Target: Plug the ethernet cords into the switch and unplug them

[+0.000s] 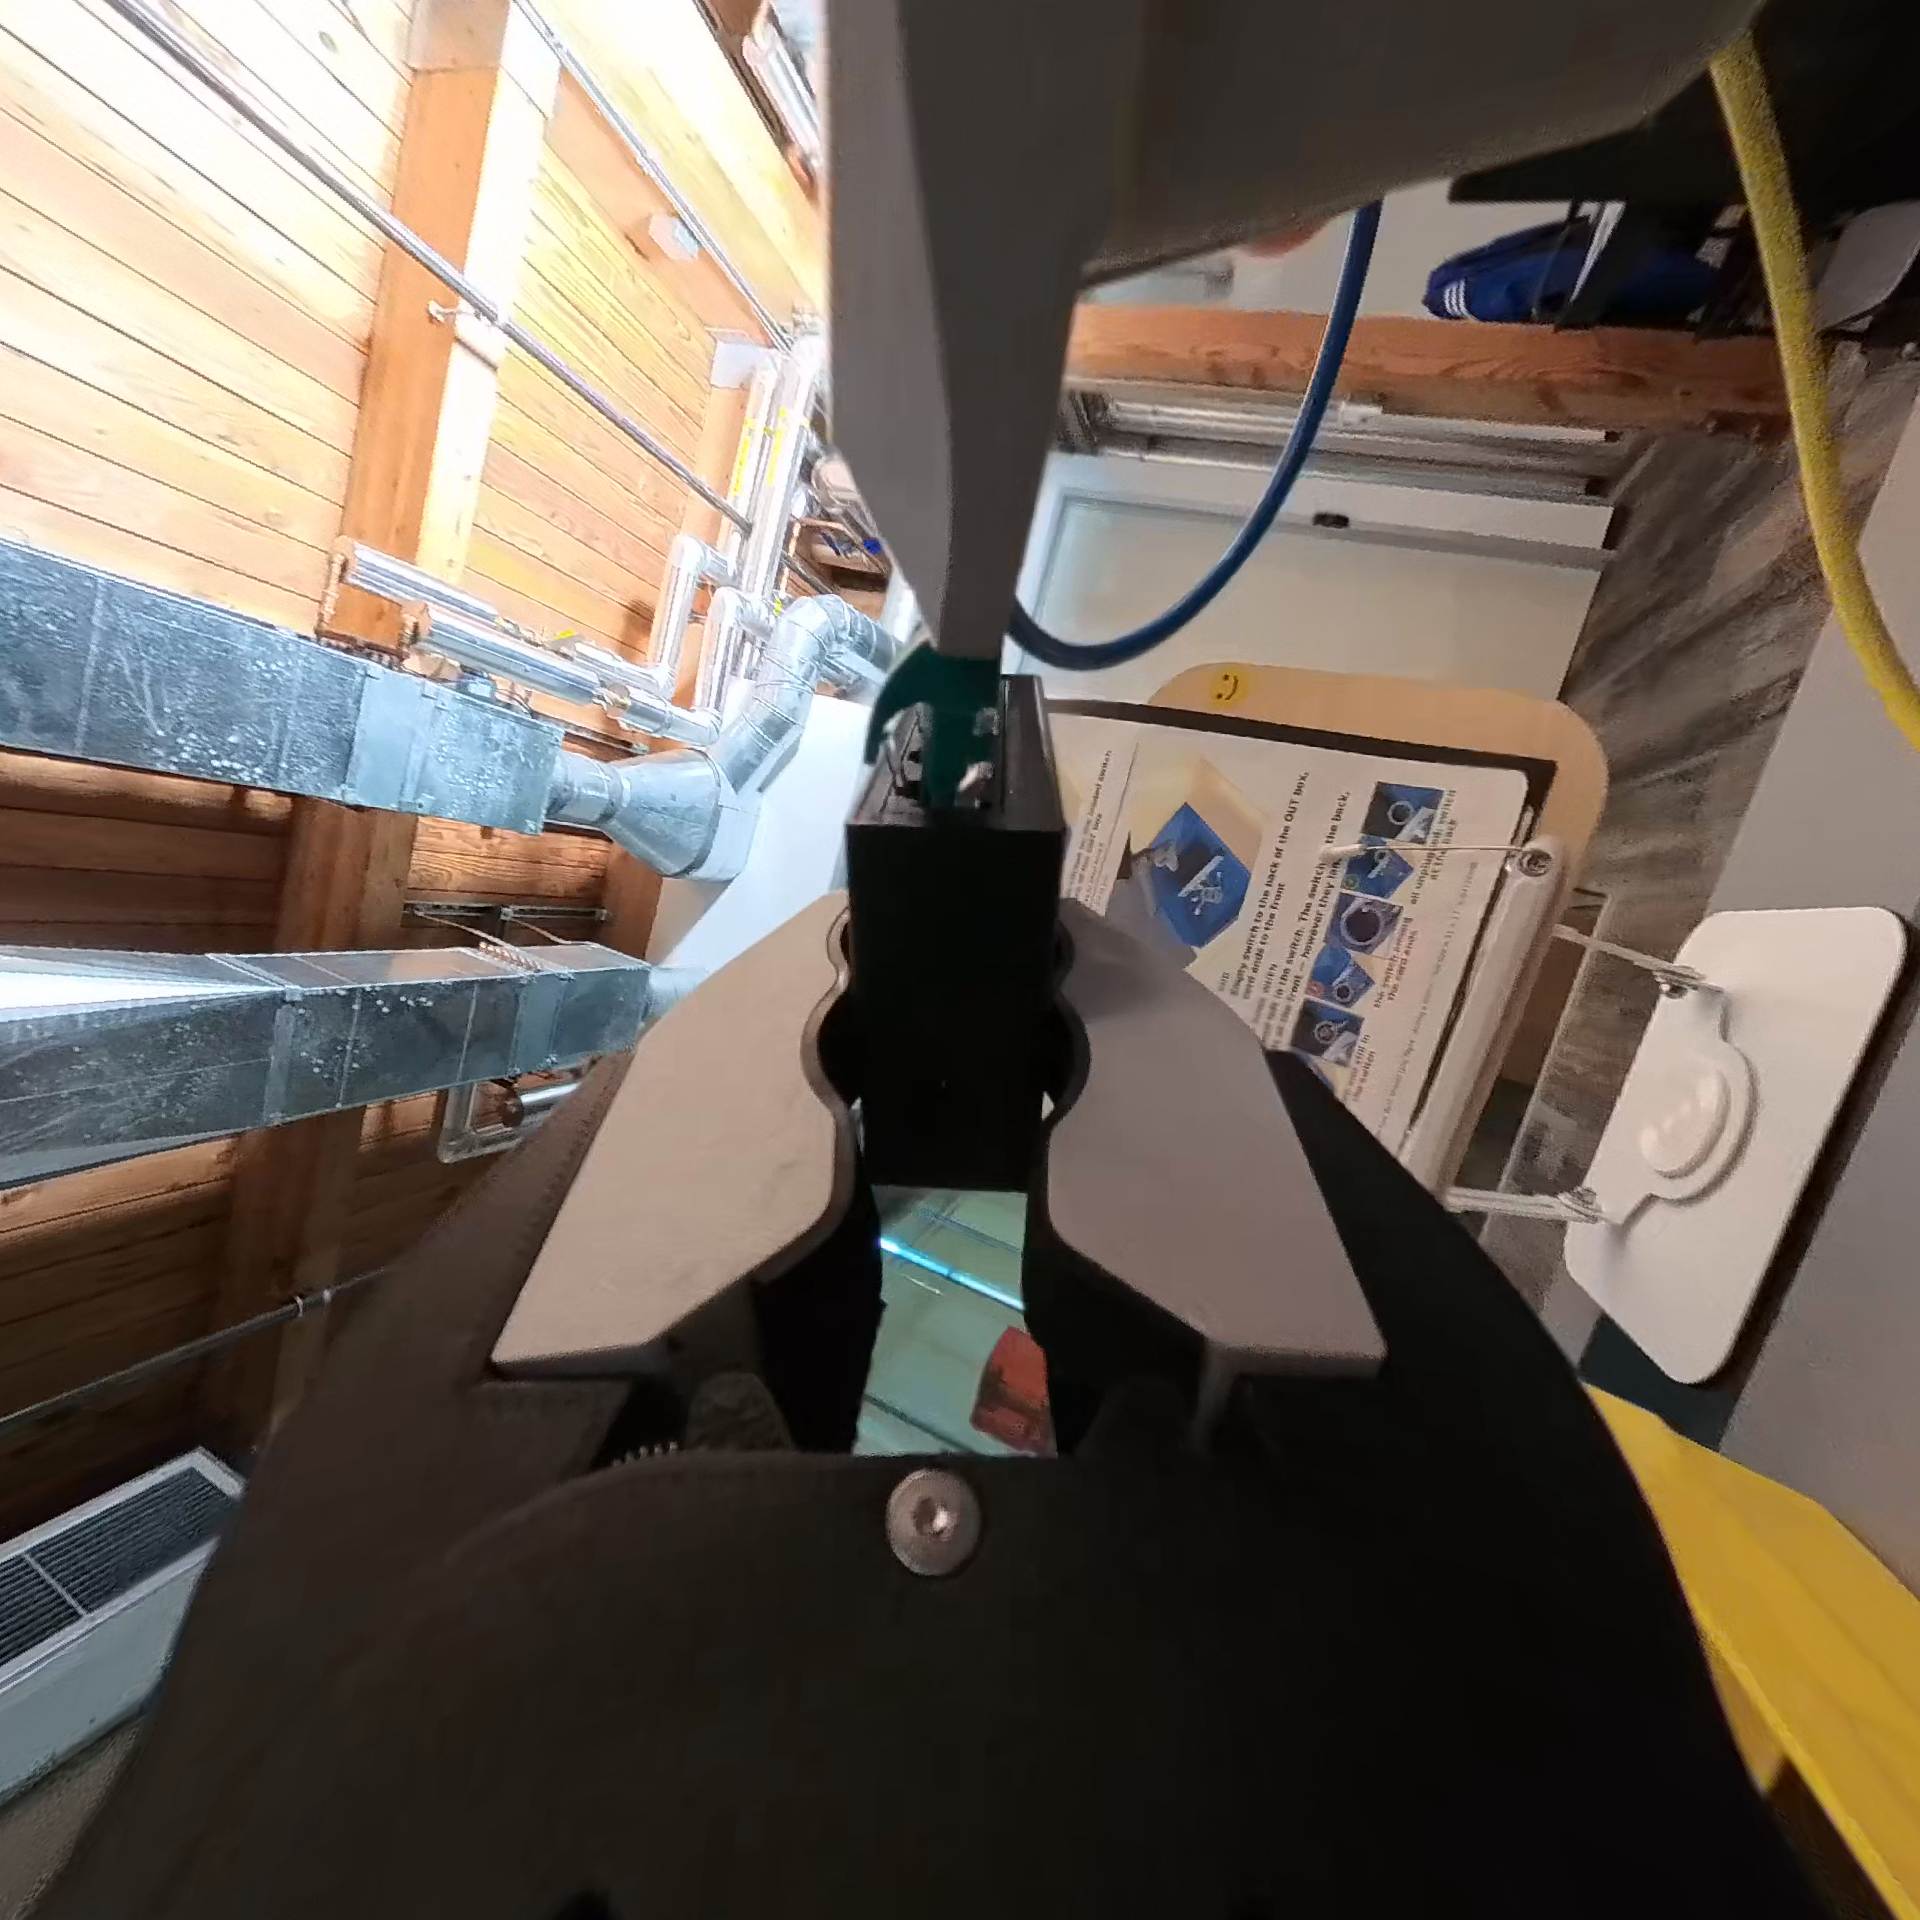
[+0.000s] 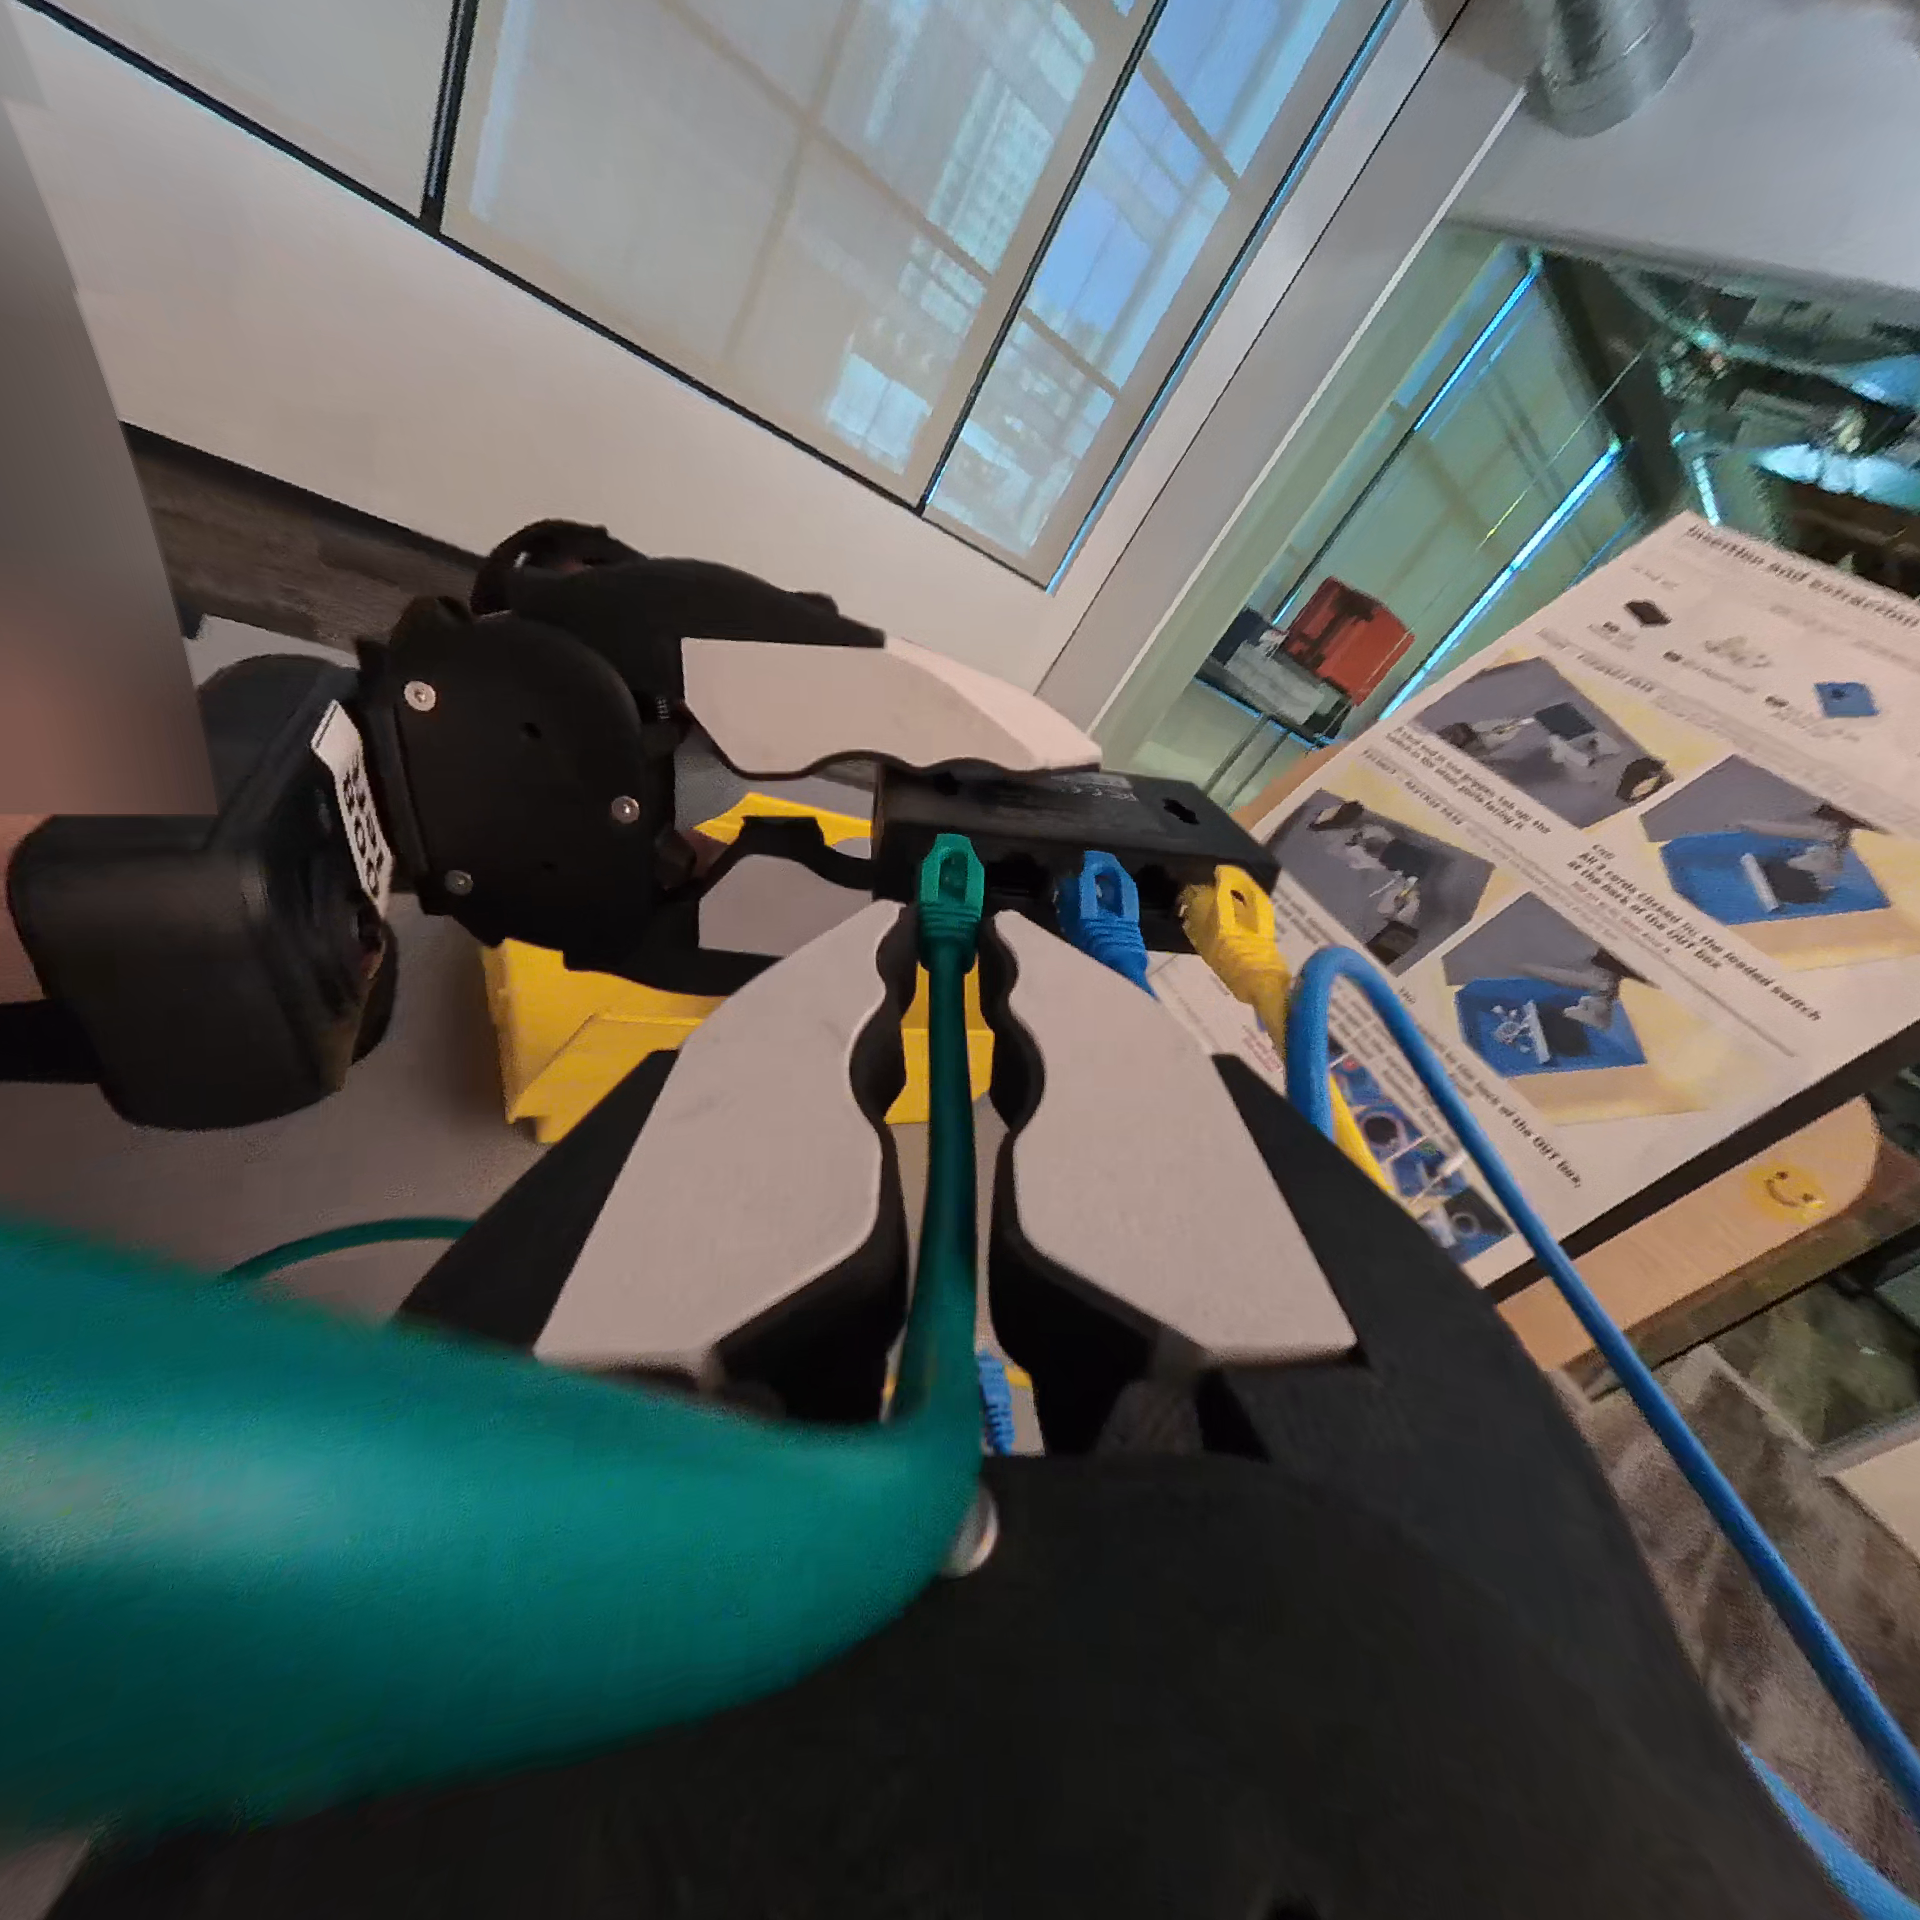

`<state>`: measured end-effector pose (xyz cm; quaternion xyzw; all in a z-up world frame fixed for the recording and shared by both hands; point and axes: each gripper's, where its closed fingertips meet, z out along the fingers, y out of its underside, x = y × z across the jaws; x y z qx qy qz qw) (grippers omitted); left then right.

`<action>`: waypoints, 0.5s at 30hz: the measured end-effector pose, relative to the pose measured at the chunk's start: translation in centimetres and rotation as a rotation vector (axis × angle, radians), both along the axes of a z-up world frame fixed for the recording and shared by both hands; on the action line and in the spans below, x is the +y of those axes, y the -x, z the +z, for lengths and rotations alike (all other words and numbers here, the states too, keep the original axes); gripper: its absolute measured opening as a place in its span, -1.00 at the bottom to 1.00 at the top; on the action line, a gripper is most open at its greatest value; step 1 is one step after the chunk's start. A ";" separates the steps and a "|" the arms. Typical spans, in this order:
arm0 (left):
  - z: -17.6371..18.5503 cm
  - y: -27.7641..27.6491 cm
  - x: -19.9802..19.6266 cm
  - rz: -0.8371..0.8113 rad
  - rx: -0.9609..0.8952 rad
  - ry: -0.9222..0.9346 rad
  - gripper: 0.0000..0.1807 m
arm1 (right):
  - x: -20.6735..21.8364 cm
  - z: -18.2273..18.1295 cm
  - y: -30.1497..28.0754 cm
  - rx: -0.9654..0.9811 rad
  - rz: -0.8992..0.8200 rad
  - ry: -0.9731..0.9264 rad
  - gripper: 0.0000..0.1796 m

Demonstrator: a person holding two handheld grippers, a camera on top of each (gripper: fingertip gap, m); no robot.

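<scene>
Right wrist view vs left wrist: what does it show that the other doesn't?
Right wrist only: blue plug and yellow plug seated in the switch's ports, and the yellow box behind.

Left wrist only: ceiling ducts and a white mount plate.

Both: the switch clamped in the left gripper, the right gripper on the green cord, the instruction sheet, and the blue and yellow cords.
</scene>
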<state>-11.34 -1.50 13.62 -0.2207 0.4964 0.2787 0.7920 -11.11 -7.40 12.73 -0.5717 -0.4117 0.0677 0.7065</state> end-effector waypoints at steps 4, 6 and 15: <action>0.7 2.3 2.8 0.088 -0.035 0.048 -0.69 | -0.8 1.1 -0.1 -0.049 -0.046 -0.087 -0.79; 1.2 3.7 4.0 0.124 -0.053 0.047 -0.68 | -2.1 2.0 -0.4 -0.048 -0.014 -0.093 -0.80; 2.1 6.1 5.7 0.174 -0.092 0.080 -0.68 | -3.8 4.0 -4.9 -0.098 -0.040 -0.192 -0.59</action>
